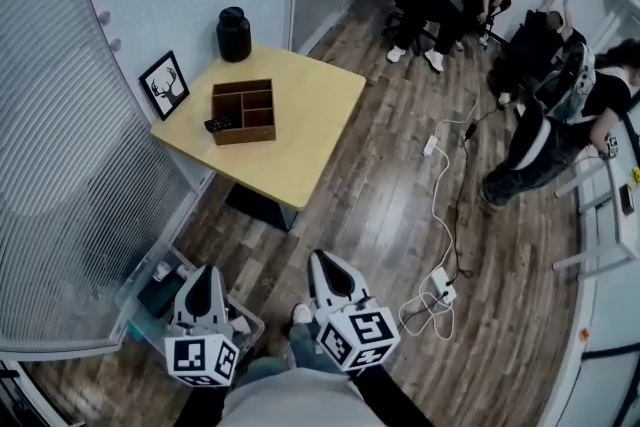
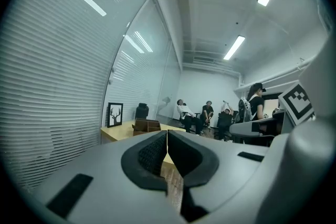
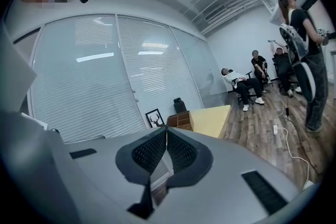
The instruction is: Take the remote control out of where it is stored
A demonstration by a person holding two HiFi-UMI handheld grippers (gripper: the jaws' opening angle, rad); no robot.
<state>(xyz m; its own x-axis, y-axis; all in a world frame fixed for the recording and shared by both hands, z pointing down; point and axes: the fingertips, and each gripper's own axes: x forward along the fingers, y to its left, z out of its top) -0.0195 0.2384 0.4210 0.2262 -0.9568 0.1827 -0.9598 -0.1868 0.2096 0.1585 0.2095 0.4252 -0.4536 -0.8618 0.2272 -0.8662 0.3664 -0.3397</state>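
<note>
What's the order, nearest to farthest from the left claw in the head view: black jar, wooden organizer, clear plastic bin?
1. Clear plastic bin, on the floor beside the left claw.
2. Wooden organizer, middle of the table.
3. Black jar, far corner of the table.

Smooth pale wood table top (image 1: 310, 115) bearing a matt brown wooden box (image 1: 248, 136), a glossy black jar (image 1: 233, 35) at its far corner, above sheened wood-plank floor (image 1: 390, 215)
</note>
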